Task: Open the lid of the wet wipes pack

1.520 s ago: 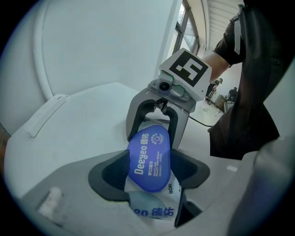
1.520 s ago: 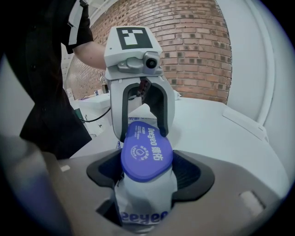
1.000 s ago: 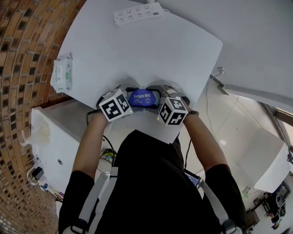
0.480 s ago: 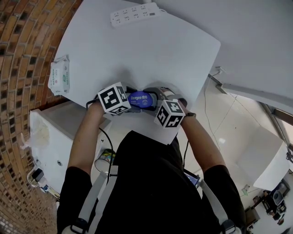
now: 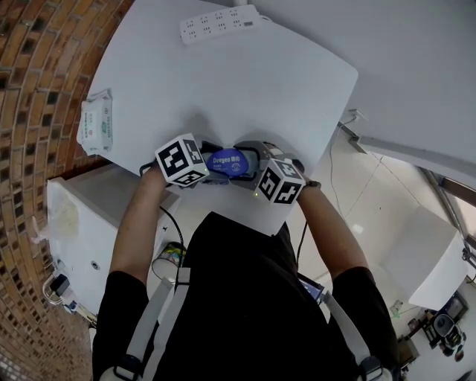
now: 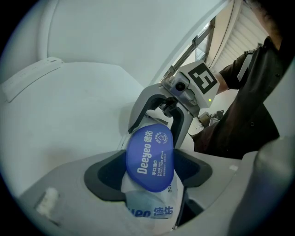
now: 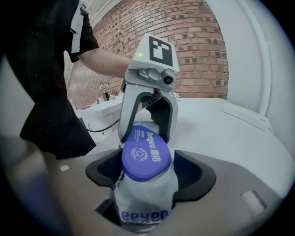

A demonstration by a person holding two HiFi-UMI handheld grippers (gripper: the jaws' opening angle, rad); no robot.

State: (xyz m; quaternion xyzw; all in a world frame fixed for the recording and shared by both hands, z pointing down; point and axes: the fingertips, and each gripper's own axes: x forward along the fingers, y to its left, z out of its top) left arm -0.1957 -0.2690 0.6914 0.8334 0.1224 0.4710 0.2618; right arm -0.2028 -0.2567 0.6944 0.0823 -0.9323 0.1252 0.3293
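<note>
Here's the pack point(image 5: 230, 162), stretched crosswise in front of the person at the near edge of the desk point(image 5: 245, 82), with one set of tongs on each end. Its long axis runs straight from the left tongs point(image 6: 148, 171) to the right tongs point(image 7: 146, 173), so each camera looks down the length of the pack at the other tongs.

The left tongs are clamped on their end, and the film bunches between the dark pads. The right tongs hold the opposite end with a fairly wide gap. They have just been easing open, yet the pack fills the space between the pads and looks pinched there.

The blue lid point(image 6: 150, 156) sits on the upper face, turned up toward the head camera, about midway between the two sets of tongs. It lies flat and closed, so neither side is clearly nearer. I can't tell which edge carries the lifting lip or where the hinge is.

As for contents, the pack is sealed under that lid and no wipe shows.

My read is that one side has to let go and come round to the lid's rim while the other keeps the pack steady. The loosening right tongs look the likelier pick.

Elsewhere on the desk, a second pack point(image 5: 97, 123) lies by the left edge and a power strip point(image 5: 222, 21) at the far edge, both well apart from the action.
</note>
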